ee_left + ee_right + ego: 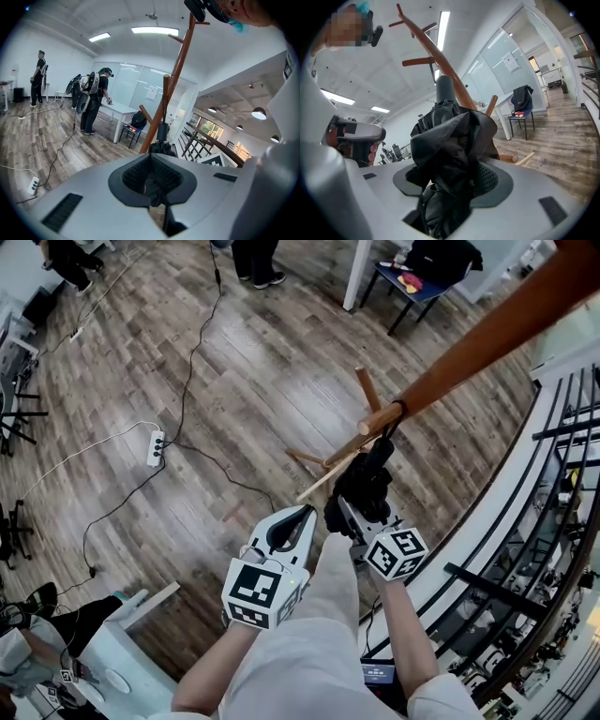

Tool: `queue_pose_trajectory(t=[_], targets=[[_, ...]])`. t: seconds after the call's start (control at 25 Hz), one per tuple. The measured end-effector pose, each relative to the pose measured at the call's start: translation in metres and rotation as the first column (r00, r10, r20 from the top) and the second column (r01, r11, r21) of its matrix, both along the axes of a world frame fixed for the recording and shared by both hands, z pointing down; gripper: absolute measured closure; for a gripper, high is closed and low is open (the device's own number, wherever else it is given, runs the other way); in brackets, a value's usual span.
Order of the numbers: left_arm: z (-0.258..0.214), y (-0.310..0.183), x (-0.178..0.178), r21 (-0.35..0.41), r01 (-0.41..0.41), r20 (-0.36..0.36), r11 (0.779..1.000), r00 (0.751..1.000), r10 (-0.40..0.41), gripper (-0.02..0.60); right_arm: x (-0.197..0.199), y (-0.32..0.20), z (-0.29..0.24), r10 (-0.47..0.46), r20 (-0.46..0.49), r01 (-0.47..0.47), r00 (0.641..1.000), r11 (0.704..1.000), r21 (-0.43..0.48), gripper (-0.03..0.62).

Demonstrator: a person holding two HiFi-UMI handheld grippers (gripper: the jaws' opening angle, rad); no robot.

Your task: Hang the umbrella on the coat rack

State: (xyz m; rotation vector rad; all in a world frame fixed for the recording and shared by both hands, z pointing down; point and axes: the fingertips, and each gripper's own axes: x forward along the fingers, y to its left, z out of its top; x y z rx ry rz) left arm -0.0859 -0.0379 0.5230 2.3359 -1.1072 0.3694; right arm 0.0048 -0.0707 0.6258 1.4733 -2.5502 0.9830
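Note:
The black folded umbrella (pixel 367 482) hangs close under the wooden coat rack (pixel 469 348), and its strap (pixel 397 412) loops over a lower peg (pixel 380 418). My right gripper (pixel 352 510) is shut on the umbrella's bunched fabric (pixel 450 154); its grey handle end (pixel 445 89) points up along the rack pole (pixel 436 51). My left gripper (pixel 305 515) is just left of the umbrella, shut with nothing in it. In the left gripper view the umbrella (pixel 162 146) shows beyond the closed jaws, in front of the pole (pixel 176 79).
A white power strip (pixel 156 447) with black cables lies on the wood floor to the left. A black railing (pixel 553 521) runs along the right side. A white table and blue chair (pixel 412 287) stand at the back, with people (pixel 93 101) nearby.

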Motion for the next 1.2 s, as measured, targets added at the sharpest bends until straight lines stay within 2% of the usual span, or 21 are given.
queue_pose_trajectory(t=[0.2, 0.48, 0.6, 0.8, 0.96, 1.08, 1.2], targets=[[0.004, 0.007, 0.01, -0.011, -0.01, 0.004, 1.0, 1.0, 0.01, 0.552, 0.01, -0.006, 0.007, 0.05, 0.037, -0.049, 0.998, 0.998, -0.026, 0.321], [0.0, 0.008, 0.013, -0.021, -0.023, -0.003, 1.0, 1.0, 0.023, 0.552, 0.017, -0.017, 0.012, 0.095, 0.018, -0.094, 0.995, 0.994, -0.056, 0.315], [0.005, 0.014, 0.009, -0.021, -0.032, -0.003, 0.999, 0.999, 0.032, 0.552, 0.018, -0.012, 0.018, 0.14, 0.053, -0.134, 0.989, 0.987, -0.091, 0.311], [0.003, 0.026, 0.006, -0.007, -0.029, -0.011, 1.0, 1.0, 0.029, 0.552, 0.02, 0.01, 0.026, 0.157, 0.048, -0.149, 0.986, 0.978, -0.144, 0.308], [-0.014, 0.013, -0.002, -0.011, -0.031, -0.022, 0.999, 0.999, 0.031, 0.552, 0.019, 0.013, 0.009, 0.189, 0.105, -0.167, 0.976, 0.968, -0.19, 0.309], [-0.021, 0.016, -0.004, -0.016, -0.031, -0.026, 0.999, 0.999, 0.031, 0.552, 0.021, 0.024, -0.009, 0.191, 0.121, -0.168, 0.974, 0.969, -0.18, 0.309], [-0.031, 0.02, -0.006, -0.009, -0.027, -0.034, 1.0, 0.999, 0.027, 0.552, 0.019, 0.032, -0.033, 0.151, 0.121, -0.132, 0.981, 0.98, -0.15, 0.31]])
